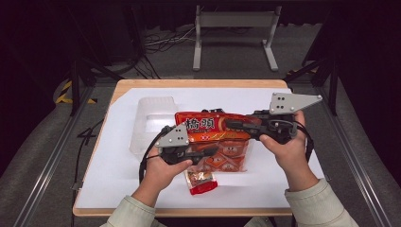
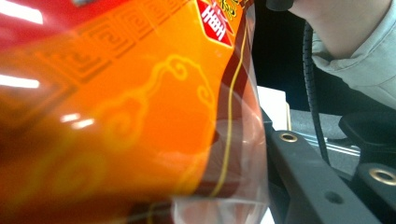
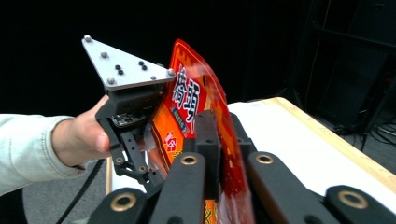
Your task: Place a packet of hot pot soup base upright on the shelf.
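Observation:
A large orange and red snack bag (image 1: 213, 135) with white characters is held up above the table between both hands. My left gripper (image 1: 213, 151) grips its lower left part, and the bag (image 2: 140, 116) lies pressed against one black finger (image 2: 308, 182) in the left gripper view. My right gripper (image 1: 231, 125) comes in from the right, its jaws pinching the bag's upper edge. In the right gripper view the bag (image 3: 187, 107) stands upright between that gripper's (image 3: 222, 135) jaws, with the left gripper (image 3: 144, 172) beyond it.
A small red packet (image 1: 201, 182) lies on the white sheet (image 1: 118, 161) near the front edge. A clear plastic tub (image 1: 151, 123) stands at the back left of the sheet. A grey metal stand (image 1: 234, 21) is on the floor beyond the wooden table (image 1: 189, 83).

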`<state>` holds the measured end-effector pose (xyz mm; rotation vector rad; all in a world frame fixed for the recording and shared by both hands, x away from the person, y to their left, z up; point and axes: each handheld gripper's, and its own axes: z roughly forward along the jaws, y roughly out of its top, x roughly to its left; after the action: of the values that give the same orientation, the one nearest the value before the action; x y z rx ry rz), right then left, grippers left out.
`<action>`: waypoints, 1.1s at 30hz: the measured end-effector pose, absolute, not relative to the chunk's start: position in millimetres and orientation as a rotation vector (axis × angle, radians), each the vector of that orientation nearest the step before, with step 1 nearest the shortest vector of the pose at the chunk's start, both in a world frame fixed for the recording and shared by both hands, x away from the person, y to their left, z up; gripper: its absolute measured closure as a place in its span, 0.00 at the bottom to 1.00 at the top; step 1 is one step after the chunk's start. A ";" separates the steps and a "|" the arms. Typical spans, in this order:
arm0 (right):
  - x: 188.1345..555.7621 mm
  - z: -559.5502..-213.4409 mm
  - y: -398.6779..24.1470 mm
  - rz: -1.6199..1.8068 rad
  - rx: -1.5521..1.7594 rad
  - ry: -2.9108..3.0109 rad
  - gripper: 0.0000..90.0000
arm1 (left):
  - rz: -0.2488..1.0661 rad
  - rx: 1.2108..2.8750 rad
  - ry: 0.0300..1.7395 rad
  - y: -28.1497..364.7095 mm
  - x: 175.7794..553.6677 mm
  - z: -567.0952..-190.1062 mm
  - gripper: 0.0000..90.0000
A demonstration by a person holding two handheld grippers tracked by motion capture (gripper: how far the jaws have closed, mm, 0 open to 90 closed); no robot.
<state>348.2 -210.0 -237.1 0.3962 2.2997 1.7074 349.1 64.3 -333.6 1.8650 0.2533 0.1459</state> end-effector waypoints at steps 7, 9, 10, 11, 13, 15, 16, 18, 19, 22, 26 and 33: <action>350.6 -238.4 -216.2 1.673 0.463 2.249 0.71 | 0.163 1.874 0.306 67.8 354.6 -333.4 0.79; 351.3 -239.8 -220.9 1.681 0.504 2.225 0.65 | 0.160 1.867 0.308 69.6 356.2 -333.0 0.79; 351.4 -240.3 -224.1 1.688 0.515 2.208 0.62 | 0.160 1.865 0.309 70.9 356.8 -332.5 0.79; 351.8 -240.7 -228.2 1.701 0.520 2.194 0.61 | 0.158 1.858 0.317 72.4 357.0 -331.8 0.79; 351.6 -242.0 -237.2 1.730 0.539 2.157 0.59 | 0.178 1.856 0.320 76.4 358.4 -329.7 0.79; 350.0 -245.5 -250.4 1.747 0.577 2.110 0.57 | 0.179 1.843 0.333 80.4 359.8 -327.7 0.79; 349.9 -247.9 -254.5 1.749 0.593 2.105 0.57 | 0.178 1.840 0.334 82.2 360.6 -326.7 0.79; 349.6 -254.0 -261.1 1.725 0.623 2.099 0.57 | 0.181 1.835 0.337 85.0 361.9 -324.2 0.79; 349.4 -256.5 -263.3 1.720 0.633 2.098 0.57 | 0.189 1.835 0.338 86.9 362.9 -321.6 0.79; 349.1 -265.7 -271.4 1.715 0.671 2.098 0.56 | 0.210 1.836 0.332 92.3 365.6 -314.3 0.79; 348.8 -282.0 -282.9 1.698 0.731 2.103 0.55 | 0.245 1.839 0.331 100.5 368.0 -301.9 0.79; 348.9 -306.0 -293.9 1.651 0.804 2.108 0.53 | 0.282 1.822 0.346 111.2 372.3 -282.3 0.79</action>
<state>348.9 -293.9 -306.0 0.8041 2.1084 1.6509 372.3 111.2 -282.3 1.8220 0.3458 0.2823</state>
